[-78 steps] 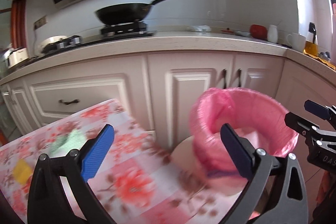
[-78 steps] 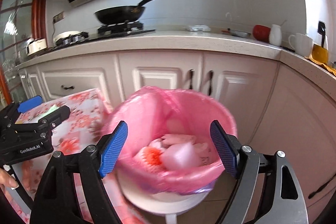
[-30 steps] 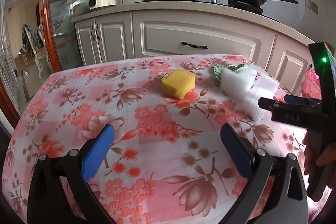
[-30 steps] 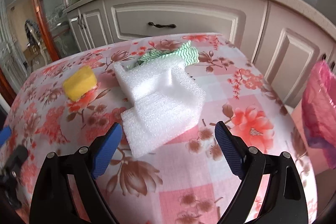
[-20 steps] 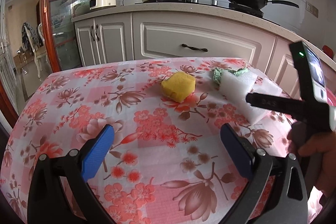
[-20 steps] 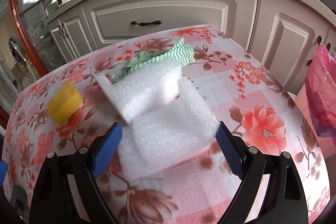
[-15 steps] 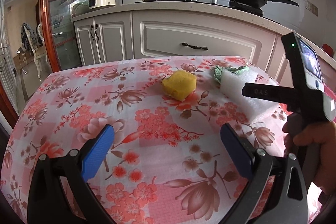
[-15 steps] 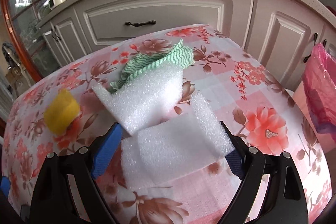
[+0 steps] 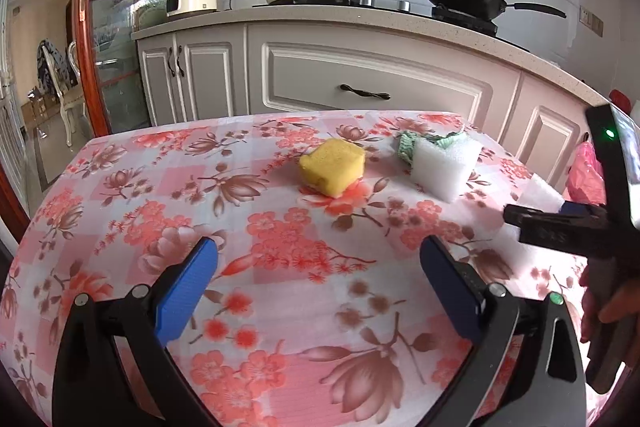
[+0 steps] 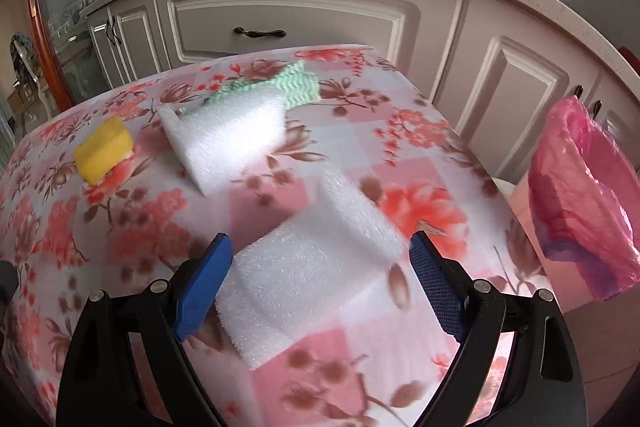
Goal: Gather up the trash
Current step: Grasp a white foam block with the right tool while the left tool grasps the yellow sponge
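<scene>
Nearer foam block [image 10: 316, 267] now sits between my right gripper [image 10: 320, 283] fingers, jaws wide, not clamped; long axis runs crosswise. Left gripper [image 9: 320, 291] wide, holding nothing.

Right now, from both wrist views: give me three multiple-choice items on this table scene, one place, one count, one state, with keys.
1. Where does the pink-lined trash bin stand?
A. On the floral tablecloth
B. Off the table's right edge, by the cabinets
C. On the counter

2. How many white foam blocks show in the right wrist view?
A. One
B. Two
C. Four

3. The right gripper is:
A. Open, jaws either side of the near white foam block
B. Shut on the yellow sponge
C. Shut and empty

Key: 1 B, it stands lower, beyond the table edge. 2 B, the near one and the far white foam block lying partly on the green wavy cloth. 3 A, gaps show beside both blue pads.
</scene>
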Action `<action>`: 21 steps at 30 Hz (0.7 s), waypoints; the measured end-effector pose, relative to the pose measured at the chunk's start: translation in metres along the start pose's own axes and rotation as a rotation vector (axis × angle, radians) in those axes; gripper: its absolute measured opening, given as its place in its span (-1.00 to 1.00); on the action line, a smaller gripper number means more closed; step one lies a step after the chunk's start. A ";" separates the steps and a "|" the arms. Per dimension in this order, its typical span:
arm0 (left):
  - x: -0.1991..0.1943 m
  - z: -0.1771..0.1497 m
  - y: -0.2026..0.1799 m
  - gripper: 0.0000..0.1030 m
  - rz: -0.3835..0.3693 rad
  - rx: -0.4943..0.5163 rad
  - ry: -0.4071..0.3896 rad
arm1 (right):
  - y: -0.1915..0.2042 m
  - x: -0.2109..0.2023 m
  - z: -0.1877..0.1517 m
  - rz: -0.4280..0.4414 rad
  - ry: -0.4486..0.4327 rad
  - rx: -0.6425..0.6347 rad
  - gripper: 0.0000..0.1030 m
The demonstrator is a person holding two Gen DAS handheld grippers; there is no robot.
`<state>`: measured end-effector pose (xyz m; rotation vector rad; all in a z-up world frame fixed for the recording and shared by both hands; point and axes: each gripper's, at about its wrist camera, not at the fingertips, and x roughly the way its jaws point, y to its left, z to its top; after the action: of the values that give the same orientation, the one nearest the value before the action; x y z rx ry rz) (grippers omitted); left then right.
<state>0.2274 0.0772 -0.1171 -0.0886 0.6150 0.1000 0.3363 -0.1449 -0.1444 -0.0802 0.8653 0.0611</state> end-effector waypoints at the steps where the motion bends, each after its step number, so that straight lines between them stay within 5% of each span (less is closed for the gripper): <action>1: 0.001 0.000 -0.002 0.90 -0.002 0.004 0.002 | -0.006 0.001 -0.002 0.009 0.005 0.012 0.64; 19: 0.022 0.015 -0.012 0.90 0.004 0.021 0.007 | -0.026 -0.006 -0.021 0.006 0.009 0.022 0.63; 21: 0.030 0.020 -0.012 0.90 0.009 0.022 0.013 | -0.024 -0.005 -0.018 0.005 -0.003 0.011 0.41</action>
<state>0.2643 0.0691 -0.1177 -0.0657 0.6289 0.1011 0.3212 -0.1704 -0.1510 -0.0675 0.8628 0.0613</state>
